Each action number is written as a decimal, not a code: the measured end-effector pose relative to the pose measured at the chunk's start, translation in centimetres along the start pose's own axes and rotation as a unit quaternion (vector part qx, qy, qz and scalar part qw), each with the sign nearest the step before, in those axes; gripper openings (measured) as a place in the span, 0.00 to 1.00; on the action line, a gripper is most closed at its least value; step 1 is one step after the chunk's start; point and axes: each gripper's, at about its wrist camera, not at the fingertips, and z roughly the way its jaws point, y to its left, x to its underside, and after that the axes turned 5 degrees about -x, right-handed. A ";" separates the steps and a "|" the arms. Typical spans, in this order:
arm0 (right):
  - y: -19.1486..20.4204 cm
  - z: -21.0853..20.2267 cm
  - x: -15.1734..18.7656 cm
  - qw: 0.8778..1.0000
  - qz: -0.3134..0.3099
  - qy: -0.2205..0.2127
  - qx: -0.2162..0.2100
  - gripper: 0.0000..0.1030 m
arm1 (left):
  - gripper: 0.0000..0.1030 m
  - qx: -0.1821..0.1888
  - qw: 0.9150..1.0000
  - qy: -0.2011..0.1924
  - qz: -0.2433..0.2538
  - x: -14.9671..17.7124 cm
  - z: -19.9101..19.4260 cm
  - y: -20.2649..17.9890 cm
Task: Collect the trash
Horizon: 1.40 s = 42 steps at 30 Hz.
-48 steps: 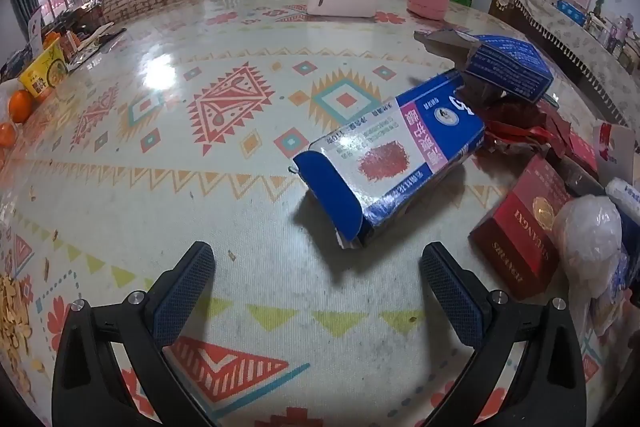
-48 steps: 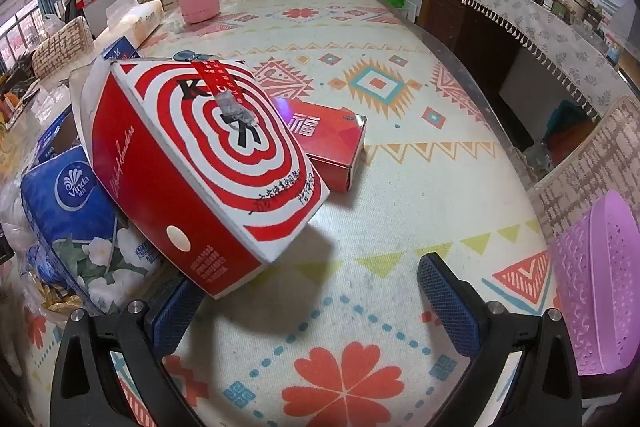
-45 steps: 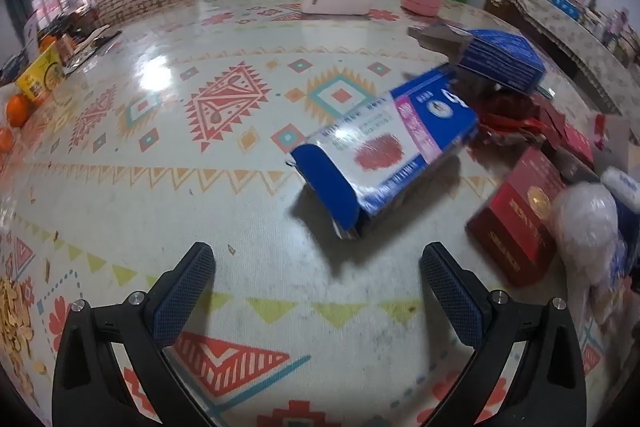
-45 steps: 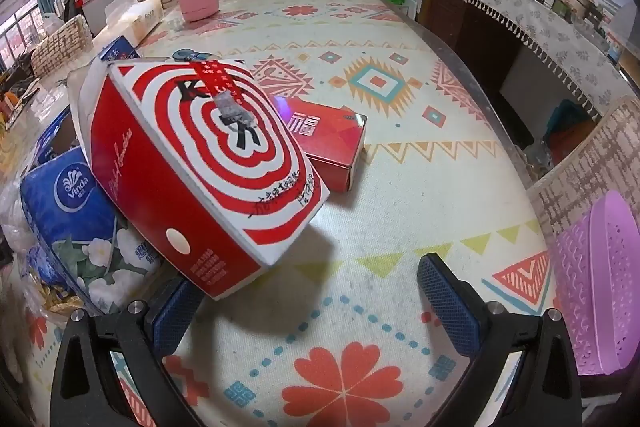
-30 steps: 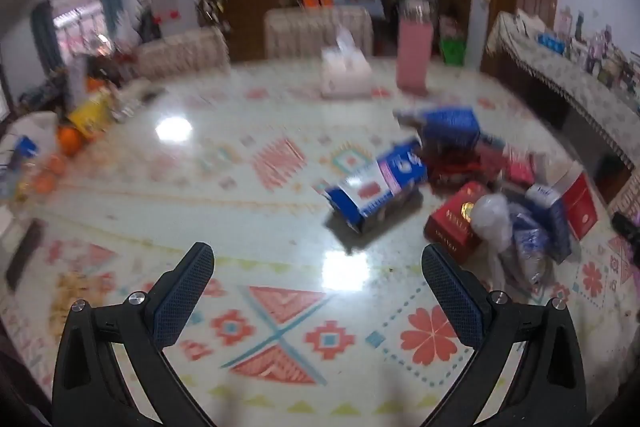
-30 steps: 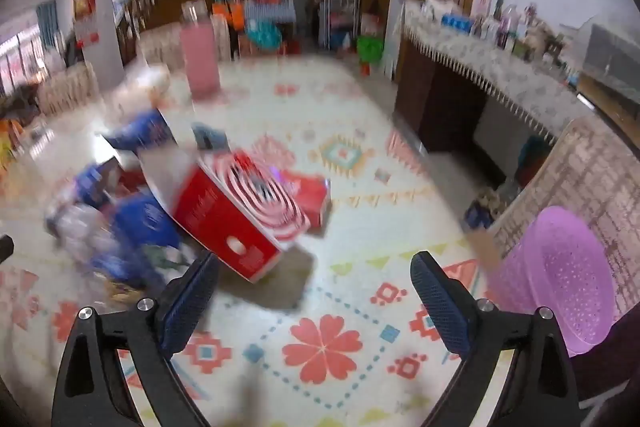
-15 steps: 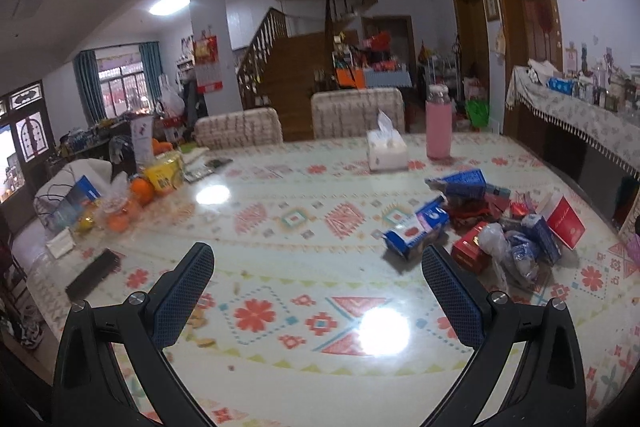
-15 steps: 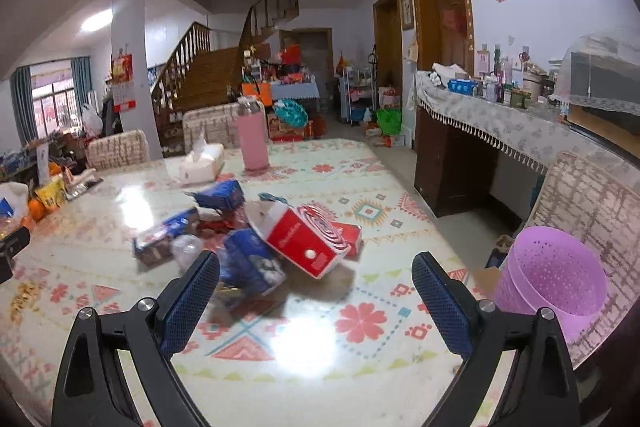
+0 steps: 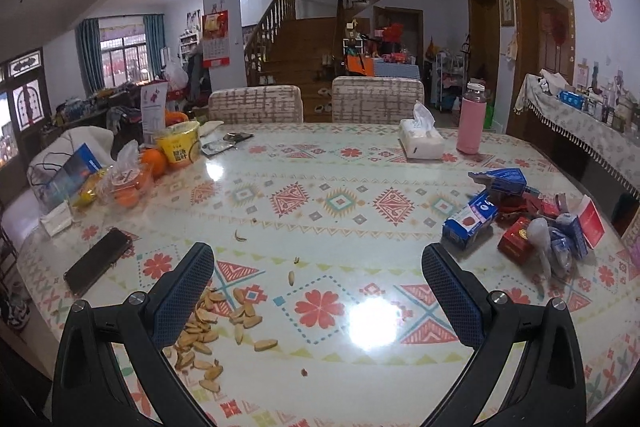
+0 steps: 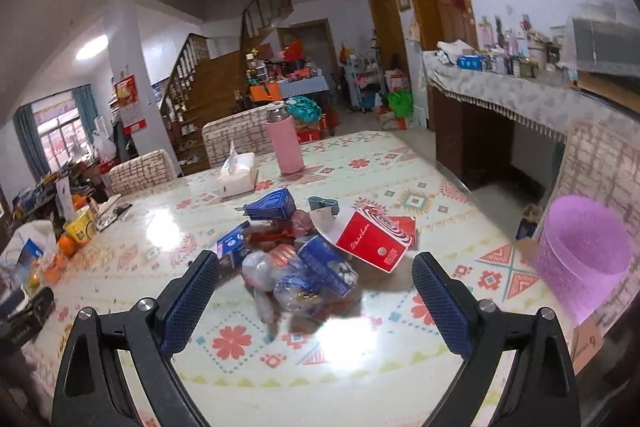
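A heap of trash lies on the patterned table (image 9: 320, 187): a blue and white carton (image 9: 470, 223), a dark red box (image 9: 516, 241), a clear plastic bag (image 9: 538, 233), a blue packet (image 10: 326, 269) and a red box with white rings (image 10: 374, 237). A blue box (image 10: 270, 205) sits at the heap's far side. A purple perforated basket (image 10: 582, 253) stands beyond the table's right edge. My left gripper (image 9: 318, 291) is open and empty, high above the near table, left of the heap. My right gripper (image 10: 314, 293) is open and empty, above the heap's near side.
A pile of seed shells (image 9: 212, 323) lies by the left fingers. A black phone (image 9: 98, 261), oranges (image 9: 152, 163) and a yellow cup (image 9: 180, 145) are at the left. A tissue box (image 9: 422, 143) and pink bottle (image 9: 470, 125) stand at the far side. Chairs (image 9: 256, 103) line the far edge.
Both grippers have pulled far back and up from the table, so the boxes that were close now look small. Both stay open and empty. The trash has not moved.
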 end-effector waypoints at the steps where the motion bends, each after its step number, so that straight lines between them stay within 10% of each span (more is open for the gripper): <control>1: -0.1 0.1 -0.1 1.000 0.004 0.000 0.004 0.96 | 1.00 0.001 1.000 0.000 0.002 -0.2 0.2 0.2; 19: -4.8 0.4 -1.9 0.999 0.025 0.002 0.035 0.96 | 1.00 0.092 0.990 0.021 0.105 -8.2 4.1 -9.2; 35: -9.6 5.8 -0.1 0.996 0.006 0.077 -0.037 0.97 | 1.00 0.090 0.989 0.060 0.105 -3.0 3.6 -13.9; 42: -17.0 2.3 -1.0 0.997 -0.011 0.071 0.012 0.97 | 1.00 0.142 0.982 0.066 0.102 -3.0 3.6 -19.7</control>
